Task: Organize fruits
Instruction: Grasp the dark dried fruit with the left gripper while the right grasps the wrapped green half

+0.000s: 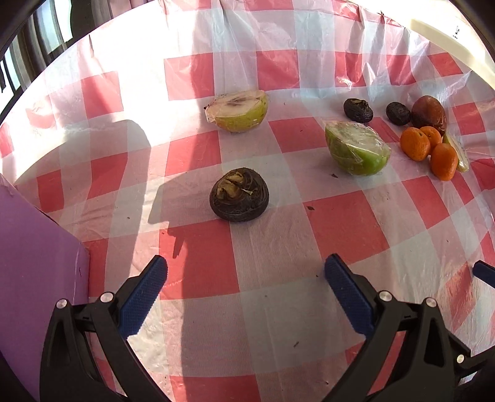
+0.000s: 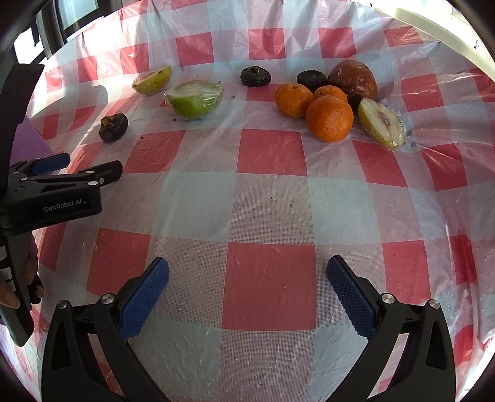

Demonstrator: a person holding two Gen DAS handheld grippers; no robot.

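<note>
In the left wrist view my left gripper [image 1: 246, 266] is open above the checked cloth, and a dark wrinkled fruit [image 1: 239, 194] lies a short way ahead of it. Farther off rest a cut yellow-green fruit half [image 1: 238, 113] and a wrapped green half [image 1: 357, 148]. At right sit two small dark fruits [image 1: 358, 109], a brown fruit [image 1: 428, 113] and three oranges [image 1: 415, 143]. My right gripper [image 2: 247, 267] is open over bare cloth. Ahead of it lie the oranges [image 2: 329, 117], the brown fruit [image 2: 352, 79], a wrapped pale half [image 2: 382, 123] and the wrapped green half [image 2: 195, 99].
A purple box [image 1: 34, 278] stands at the left, close to my left finger. The red and white plastic cloth [image 2: 269, 210] covers a round table with a white rim [image 2: 433, 21]. A hand [image 2: 18, 278] holds the left gripper's body [image 2: 52, 191] at the left.
</note>
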